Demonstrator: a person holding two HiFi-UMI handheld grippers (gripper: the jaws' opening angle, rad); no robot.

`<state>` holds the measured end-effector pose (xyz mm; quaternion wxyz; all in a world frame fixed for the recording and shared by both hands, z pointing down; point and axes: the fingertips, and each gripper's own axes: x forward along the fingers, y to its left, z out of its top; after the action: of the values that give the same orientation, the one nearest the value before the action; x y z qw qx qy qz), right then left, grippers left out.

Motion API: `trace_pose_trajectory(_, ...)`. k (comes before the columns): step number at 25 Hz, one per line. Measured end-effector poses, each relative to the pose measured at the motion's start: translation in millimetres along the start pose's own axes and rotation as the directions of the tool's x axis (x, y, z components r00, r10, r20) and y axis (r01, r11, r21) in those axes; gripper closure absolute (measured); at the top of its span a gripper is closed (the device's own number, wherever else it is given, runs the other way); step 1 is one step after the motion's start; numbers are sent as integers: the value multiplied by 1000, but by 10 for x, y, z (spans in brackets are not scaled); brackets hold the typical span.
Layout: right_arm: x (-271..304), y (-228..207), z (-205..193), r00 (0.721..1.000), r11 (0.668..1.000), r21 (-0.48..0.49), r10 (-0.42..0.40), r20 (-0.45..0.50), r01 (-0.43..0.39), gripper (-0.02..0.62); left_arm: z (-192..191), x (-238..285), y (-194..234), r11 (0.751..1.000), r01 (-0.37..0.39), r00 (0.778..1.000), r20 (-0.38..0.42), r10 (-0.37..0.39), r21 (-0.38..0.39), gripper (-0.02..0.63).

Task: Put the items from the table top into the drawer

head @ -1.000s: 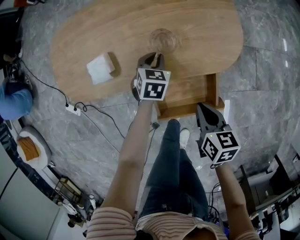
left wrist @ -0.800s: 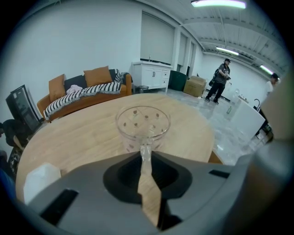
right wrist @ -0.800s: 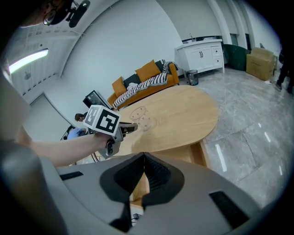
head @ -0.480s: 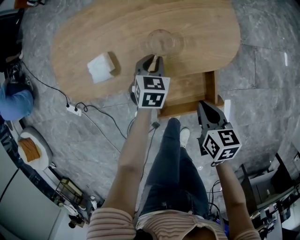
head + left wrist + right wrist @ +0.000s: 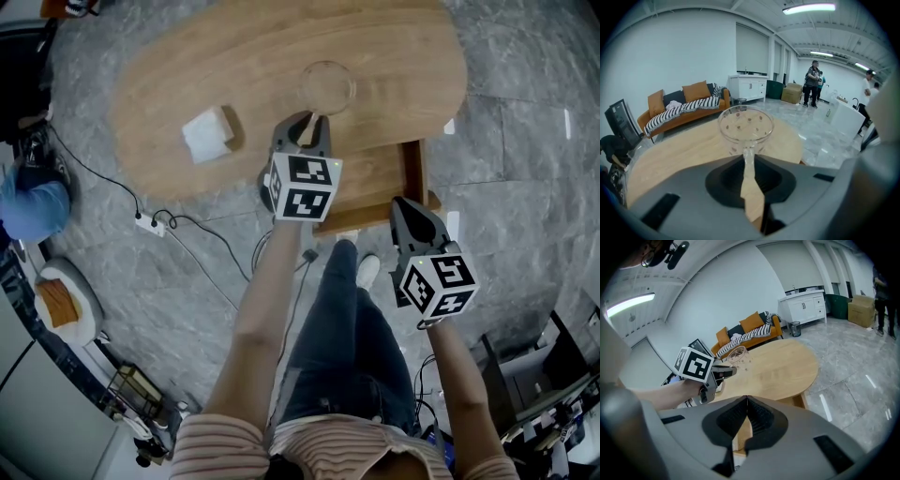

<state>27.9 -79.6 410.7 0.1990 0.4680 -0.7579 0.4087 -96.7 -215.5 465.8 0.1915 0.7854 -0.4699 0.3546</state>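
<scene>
1. Presently a clear bowl (image 5: 745, 125) is pinched by its near rim in the left claw (image 5: 747, 153), over the bench (image 5: 187, 66), near the open drawer (image 5: 375, 178).
2. The right claw (image 5: 746, 401) is seen closed and empty.
3. The bowl is judged light, stiff, slippery and breakable; a firm rim grip is advised.

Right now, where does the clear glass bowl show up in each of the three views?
Head view: the clear glass bowl sits upper middle, at the tips of the left tool.
Left gripper view: the bowl is dead centre, just above the jaws.
Right gripper view: the bowl is small, just left of centre.
Shared landmark: the oval wooden table.
</scene>
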Motion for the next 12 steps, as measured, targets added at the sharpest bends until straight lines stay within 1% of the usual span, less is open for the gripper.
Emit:
trace_pose_trajectory(6, -251, 95, -92, 1000, 1000, -14, 11, 24, -11, 586, 15, -246, -205, 1000, 6, 1000, 21, -6, -3, 560)
trace_pose_trajectory(12, -493, 113, -389, 1000, 999, -32, 23, 9, -22, 586, -60, -442, -477, 1000, 14, 1000, 24, -14, 9, 561)
